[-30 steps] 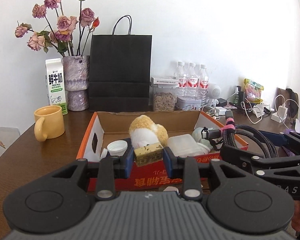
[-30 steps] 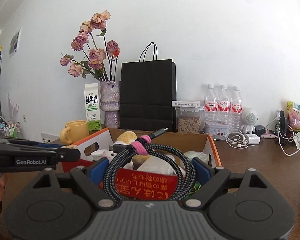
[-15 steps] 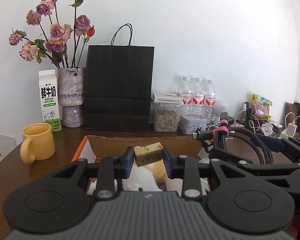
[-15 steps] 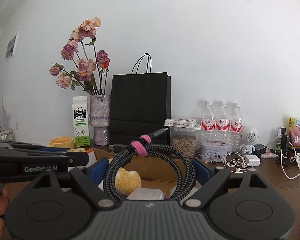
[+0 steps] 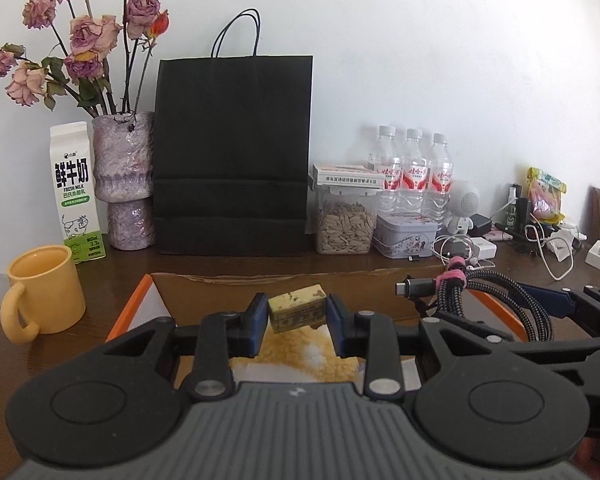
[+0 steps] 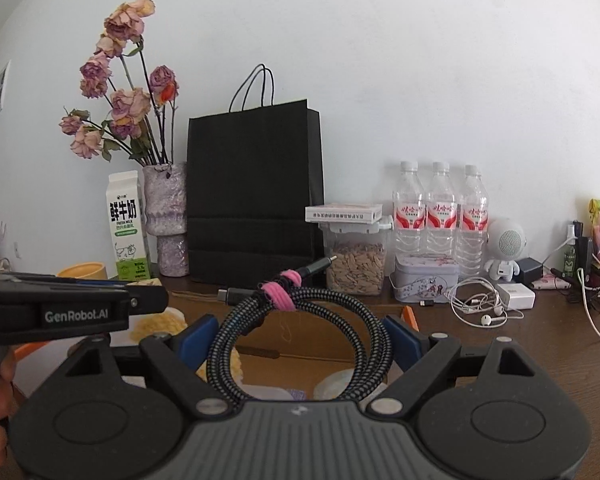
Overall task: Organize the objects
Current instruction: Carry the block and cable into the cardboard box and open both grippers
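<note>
Above the cardboard box [image 5: 284, 280], the left gripper [image 5: 298, 316] pinches a small yellow block [image 5: 298, 307] by its ends, the right gripper [image 6: 296, 336] clamps a coiled cable [image 6: 300, 332]; either could slip and drop back in.

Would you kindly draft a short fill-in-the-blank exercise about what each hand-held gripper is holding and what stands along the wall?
1. The left hand-held gripper is shut on a small ____ block.
2. The coiled cable in the right hand-held gripper is bound with a ____ tie.
3. Between the vase and the seed jar stands a black paper ____.
4. Beside the jar stand ____ water bottles.

Missing words: yellow; pink; bag; three
</note>
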Action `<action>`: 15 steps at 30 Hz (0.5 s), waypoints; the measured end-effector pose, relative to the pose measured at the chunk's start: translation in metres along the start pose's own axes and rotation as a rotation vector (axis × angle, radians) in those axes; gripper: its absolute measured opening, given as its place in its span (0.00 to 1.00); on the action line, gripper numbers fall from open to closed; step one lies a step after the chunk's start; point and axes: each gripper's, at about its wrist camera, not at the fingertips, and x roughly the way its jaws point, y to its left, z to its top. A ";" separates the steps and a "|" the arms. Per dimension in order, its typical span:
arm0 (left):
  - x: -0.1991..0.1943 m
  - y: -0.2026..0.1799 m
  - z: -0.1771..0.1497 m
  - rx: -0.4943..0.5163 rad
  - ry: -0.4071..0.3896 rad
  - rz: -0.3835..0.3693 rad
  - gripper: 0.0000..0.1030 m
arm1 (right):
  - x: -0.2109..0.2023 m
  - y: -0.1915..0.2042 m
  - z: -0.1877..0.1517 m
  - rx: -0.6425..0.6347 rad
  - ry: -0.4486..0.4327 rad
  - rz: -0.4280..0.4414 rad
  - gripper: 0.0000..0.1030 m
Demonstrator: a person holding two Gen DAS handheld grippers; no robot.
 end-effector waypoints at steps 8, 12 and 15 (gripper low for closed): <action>-0.007 0.000 -0.009 0.007 -0.028 0.033 0.65 | 0.007 0.002 -0.009 -0.019 0.065 0.024 0.88; -0.017 -0.001 -0.011 0.007 -0.109 0.066 1.00 | 0.001 0.005 -0.009 -0.028 0.054 0.014 1.00; -0.018 0.001 -0.011 -0.003 -0.111 0.061 1.00 | -0.002 0.003 -0.009 -0.013 0.050 0.007 1.00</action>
